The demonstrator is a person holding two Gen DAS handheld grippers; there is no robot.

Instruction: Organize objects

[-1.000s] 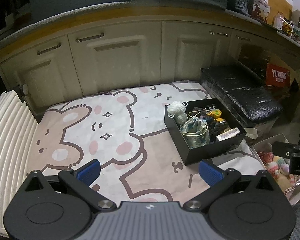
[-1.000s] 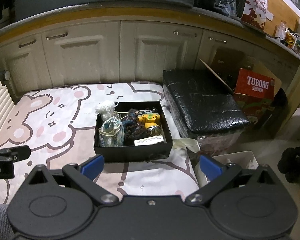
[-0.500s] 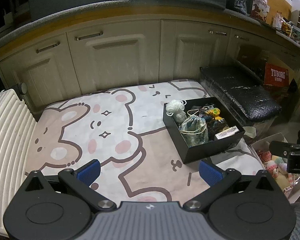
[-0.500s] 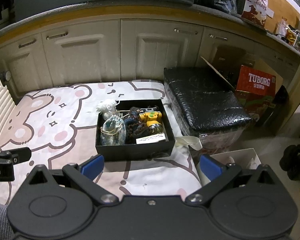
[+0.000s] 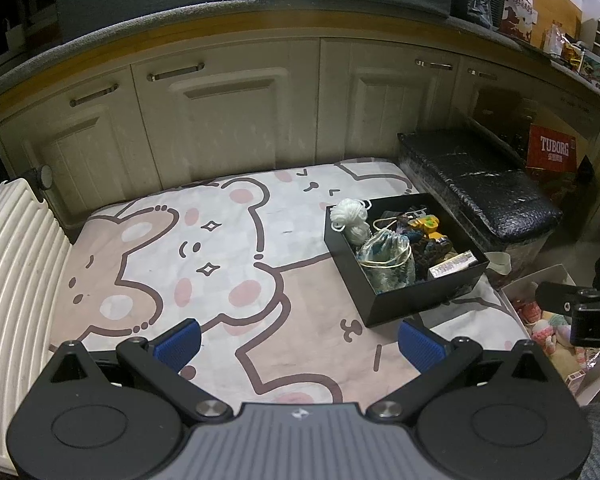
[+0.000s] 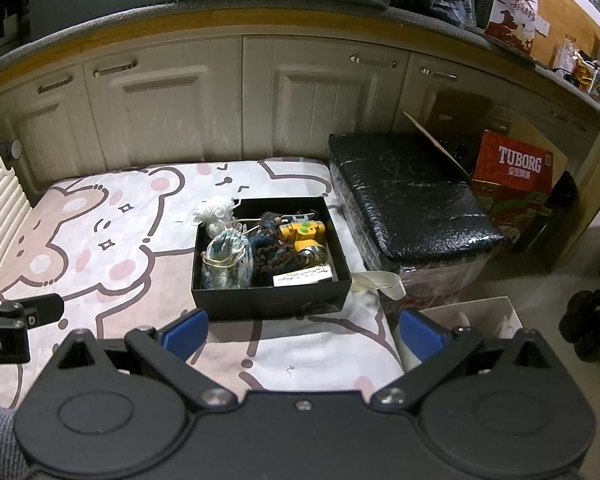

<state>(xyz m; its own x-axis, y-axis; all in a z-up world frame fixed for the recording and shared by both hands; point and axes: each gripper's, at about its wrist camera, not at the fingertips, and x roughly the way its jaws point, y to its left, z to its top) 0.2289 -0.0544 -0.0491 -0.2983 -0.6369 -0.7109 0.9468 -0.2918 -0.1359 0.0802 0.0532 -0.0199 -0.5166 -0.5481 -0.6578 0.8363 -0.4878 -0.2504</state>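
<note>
A black open box point(image 5: 410, 304) point(image 6: 268, 300) sits on the right part of a bear-print mat point(image 5: 220, 248) point(image 6: 112, 240). In it lie a white yarn ball point(image 5: 350, 214) point(image 6: 216, 212), a bluish drawstring pouch point(image 5: 386, 258) point(image 6: 228, 258), a yellow toy point(image 5: 428, 226) point(image 6: 304, 234), dark yarn and a small white carton point(image 6: 302, 276). My left gripper point(image 5: 298, 342) is open and empty, held above the mat's near part. My right gripper point(image 6: 302, 330) is open and empty, just short of the box's near wall.
Cream cabinets point(image 5: 228, 120) run along the back. A black wrapped case point(image 6: 412, 208) lies right of the mat, a red Tuborg carton point(image 6: 516, 172) behind it. A white bin of small toys point(image 5: 552, 320) stands on the floor at right. A white ribbed panel point(image 5: 12, 280) lies at left.
Both grippers have drawn back and risen slightly, so the box and mat look a little farther. Both stay open and empty.
</note>
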